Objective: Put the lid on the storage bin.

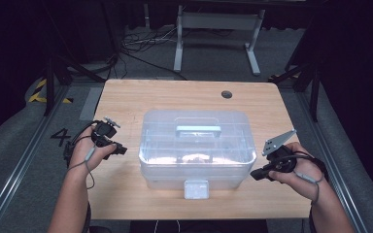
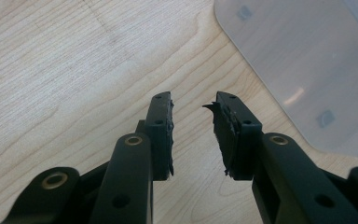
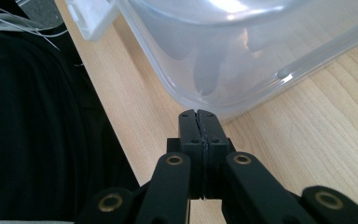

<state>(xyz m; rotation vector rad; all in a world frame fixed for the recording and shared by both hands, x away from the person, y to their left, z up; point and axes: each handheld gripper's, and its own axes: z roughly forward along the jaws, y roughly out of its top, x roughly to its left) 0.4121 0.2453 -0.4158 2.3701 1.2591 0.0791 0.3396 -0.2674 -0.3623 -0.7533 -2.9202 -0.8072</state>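
A clear lidded box [image 1: 194,148] sits at the centre of the table [image 1: 126,97], its white latch [image 1: 195,189] at 6 o'clock. Left gripper [image 1: 119,148], at the box's 9 o'clock, has its fingers [image 2: 161,135] spread with nothing between. Right gripper [image 1: 256,174], near 4 o'clock, has its fingers [image 3: 189,128] pressed together, just beside the box corner.

Pale, see-through plastic for the storage box [image 1: 194,150], with a light blue-grey handle [image 1: 198,130] on the lid and a white latch [image 1: 195,189] at the front wall. Light wood with fine, straight grain lines across the tabletop [image 1: 126,189] under the box, plus one dark grey round plug [image 1: 227,94] behind it. Matt black on the left gripper [image 2: 193,105] and right gripper [image 3: 198,114], brass-coloured rivets along both, and a grey three-cornered plate [image 1: 279,141] right of the box.
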